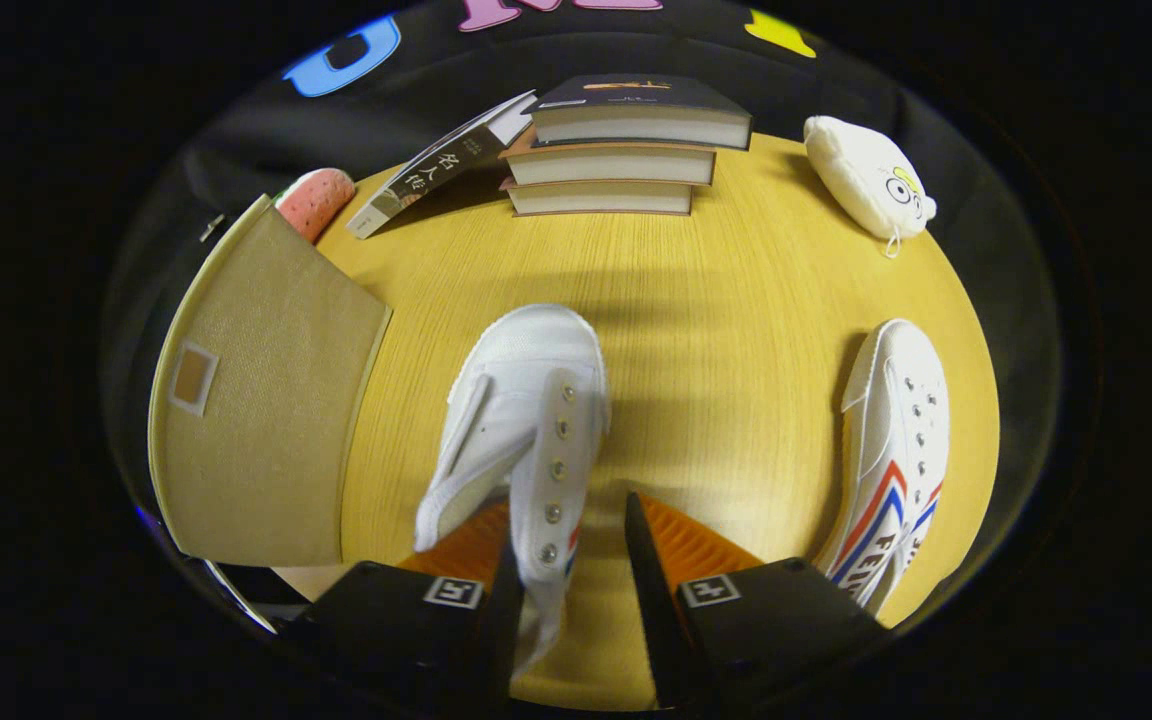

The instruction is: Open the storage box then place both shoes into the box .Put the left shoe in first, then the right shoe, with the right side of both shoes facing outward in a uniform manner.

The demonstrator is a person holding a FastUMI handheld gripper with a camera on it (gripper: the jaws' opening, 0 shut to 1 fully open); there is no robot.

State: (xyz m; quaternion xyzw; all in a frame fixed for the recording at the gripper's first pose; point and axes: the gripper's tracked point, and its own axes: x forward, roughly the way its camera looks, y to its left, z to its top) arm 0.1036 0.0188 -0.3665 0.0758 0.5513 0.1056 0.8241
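Seen along the gripper (566,560): fingers parted, nothing clamped, the eyelet flap of the near white canvas lace-less shoe (521,420) rising between them and lying against the left finger, clear of the right. Long axis running straight ahead from the fingers, toe pointed toward the stack of three hardcover books (626,145); second white canvas shoe with red and blue stripes (896,450) well off to the right on the pale wooden tabletop (726,330). Beige fabric storage box (256,400) to the left of the fingers, lid apparently on, so opening likely due before any shoe goes in.
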